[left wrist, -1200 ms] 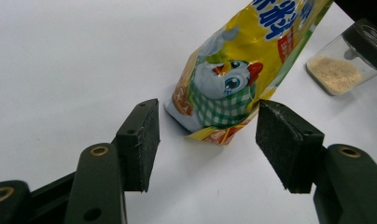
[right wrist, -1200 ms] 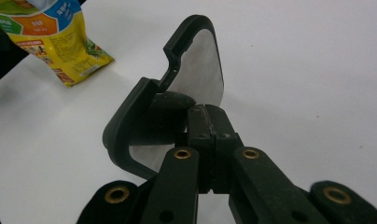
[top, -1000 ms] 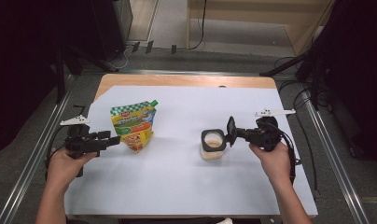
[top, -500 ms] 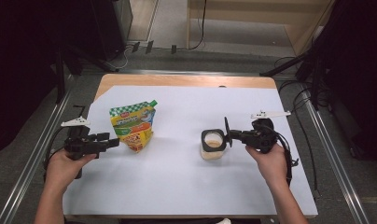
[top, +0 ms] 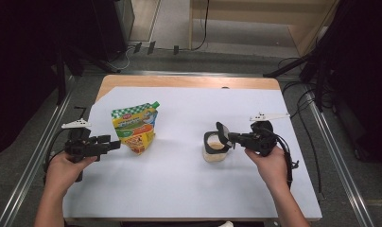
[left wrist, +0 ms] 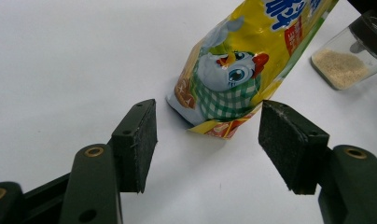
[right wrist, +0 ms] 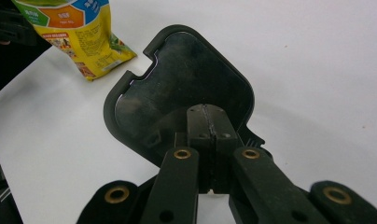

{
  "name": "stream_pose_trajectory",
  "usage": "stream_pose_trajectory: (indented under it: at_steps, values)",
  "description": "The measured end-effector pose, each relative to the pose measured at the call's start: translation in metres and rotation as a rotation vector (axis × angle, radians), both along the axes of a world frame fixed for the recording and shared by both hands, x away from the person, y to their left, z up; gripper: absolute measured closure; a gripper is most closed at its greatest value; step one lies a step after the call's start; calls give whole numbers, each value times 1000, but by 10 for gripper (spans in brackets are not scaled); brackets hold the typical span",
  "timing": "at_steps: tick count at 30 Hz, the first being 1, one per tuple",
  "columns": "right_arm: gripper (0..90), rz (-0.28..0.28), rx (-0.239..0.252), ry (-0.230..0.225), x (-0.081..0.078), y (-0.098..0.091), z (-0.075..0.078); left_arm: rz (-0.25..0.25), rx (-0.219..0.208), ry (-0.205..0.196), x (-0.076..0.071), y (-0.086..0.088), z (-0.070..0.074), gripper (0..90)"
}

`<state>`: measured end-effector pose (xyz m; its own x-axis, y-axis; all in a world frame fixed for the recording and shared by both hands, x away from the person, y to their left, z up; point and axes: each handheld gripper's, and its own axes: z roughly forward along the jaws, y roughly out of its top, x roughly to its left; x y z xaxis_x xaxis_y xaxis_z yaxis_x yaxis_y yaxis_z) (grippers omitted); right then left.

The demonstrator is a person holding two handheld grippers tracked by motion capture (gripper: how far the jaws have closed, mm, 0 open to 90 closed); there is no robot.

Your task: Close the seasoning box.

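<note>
White-covered table [top: 179, 189], person's side at the bottom of the high view. Two items on it: a yellow seasoning pouch [top: 134, 127] at left of centre and a clear square jar [top: 213, 147] of pale granules at right of centre, well apart from each other.

Right gripper [top: 224, 135]: held level, pointing toward the jar from its right. Its jaws are pressed together with no gap; in the right gripper view they meet against the black flip lid [right wrist: 177, 93] of the jar. Whether they pinch the lid's edge or merely touch it cannot be told from these views. Lid stands raised, jar mouth open, granules visible in the high view.

Left gripper [top: 108, 143]: held level, just left of the pouch, pointing at its lower end. Jaws stand partly apart with nothing between them. In the left gripper view the pads [left wrist: 137, 140] frame the pouch's bottom corner [left wrist: 214, 126], which lies ahead of them, not touching. The jar shows at upper right of that view [left wrist: 345, 63]

Pouch is leaning, cap [top: 154, 104] toward the far side
</note>
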<state>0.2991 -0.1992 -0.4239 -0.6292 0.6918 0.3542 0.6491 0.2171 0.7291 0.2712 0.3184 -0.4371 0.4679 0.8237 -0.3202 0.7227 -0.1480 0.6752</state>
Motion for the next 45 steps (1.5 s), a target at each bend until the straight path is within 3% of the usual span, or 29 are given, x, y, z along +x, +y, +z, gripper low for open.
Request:
stream_pose_trajectory:
  at_steps: [20, 25, 31, 34, 45]
  values:
    - [897, 60, -66, 5, -2, 24, -11, -3, 6, 3, 0, 0, -1, 379]
    - [766, 44, -78, -47, -3, 20, -9, -4, 9, 2, 0, 0, -1, 378]
    - [632, 9, -34, -78, 0, 4, -7, -3, 15, 8, 1, -2, -1, 377]
    - [567, 0, -40, -98, 1, -3, -8, -7, 21, 1, 0, -3, -1, 378]
    - [452, -75, -41, -148, 7, -36, -13, -12, 31, 6, 1, -4, -2, 380]
